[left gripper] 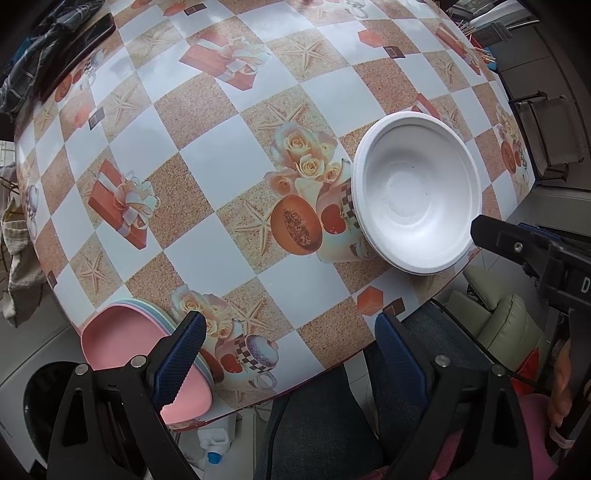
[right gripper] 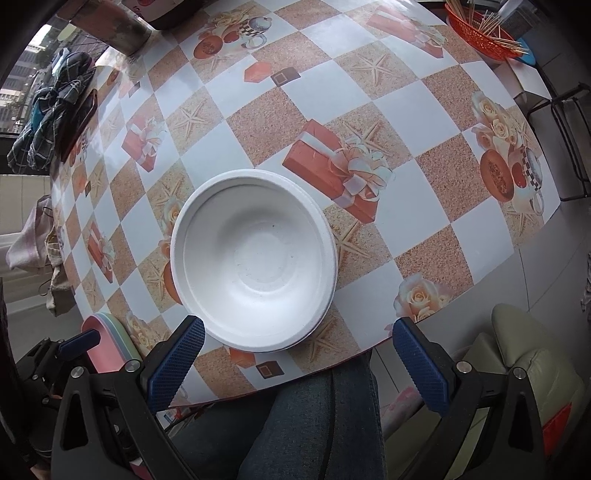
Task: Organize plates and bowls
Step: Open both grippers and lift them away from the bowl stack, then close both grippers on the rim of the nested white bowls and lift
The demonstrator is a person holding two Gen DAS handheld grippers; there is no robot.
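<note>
A stack of white foam bowls (left gripper: 417,192) stands near the table's front edge, in the right wrist view (right gripper: 255,258) just ahead of the jaws. A stack of pastel plates with a pink one on top (left gripper: 144,362) lies at the front left corner, seen edge-on in the right wrist view (right gripper: 107,343). My left gripper (left gripper: 291,354) is open and empty, its left finger over the pink plate. My right gripper (right gripper: 299,358) is open and empty, just short of the bowls; its body shows in the left wrist view (left gripper: 517,247).
The table has a checkered cloth (right gripper: 424,110). A red basket of sticks (right gripper: 484,33) stands at the far right. A dark cloth (right gripper: 51,110) and a dark tray (left gripper: 74,55) lie at the far left. A green armchair (right gripper: 517,350) and the person's legs (right gripper: 306,424) are below the edge.
</note>
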